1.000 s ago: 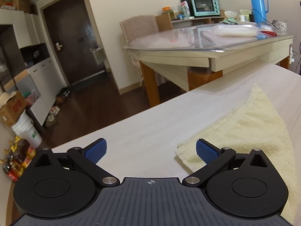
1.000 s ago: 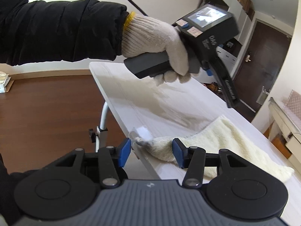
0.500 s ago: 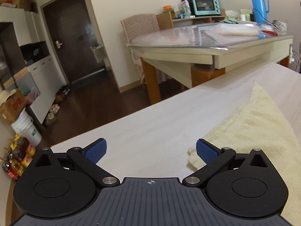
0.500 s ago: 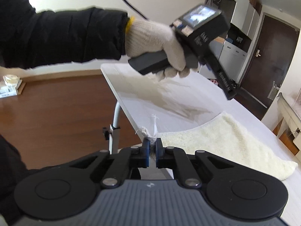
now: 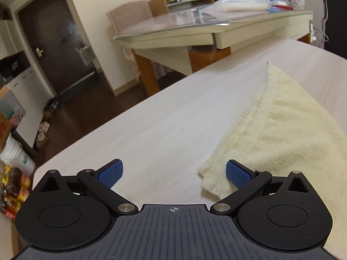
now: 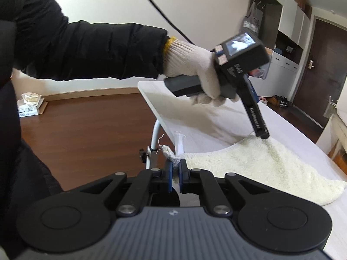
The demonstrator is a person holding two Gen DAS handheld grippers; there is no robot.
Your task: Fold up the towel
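Observation:
A cream towel (image 5: 279, 134) lies on the pale table (image 5: 164, 125), one corner near me in the left wrist view. My left gripper (image 5: 173, 171) hovers open over that corner, which sits just inside its right pad (image 5: 236, 174); nothing is pinched. In the right wrist view the towel (image 6: 260, 162) spreads along the table (image 6: 195, 117), and my right gripper (image 6: 176, 169) is shut on its near corner with a white tag (image 6: 179, 143) sticking up. The left gripper (image 6: 263, 135), held by a gloved hand (image 6: 195, 69), tips down onto the towel's far corner.
A dining table (image 5: 195, 34) with a chair (image 5: 130, 15), a teal oven and a blue flask stands beyond the work table. A dark door (image 5: 54, 49) and floor clutter are at left. The table's edge and a metal leg (image 6: 155, 143) lie near my right gripper.
My right gripper closed on the towel's near corner and lifted it a little. The left gripper tipped down toward the far corner, which now lies nearer its right pad.

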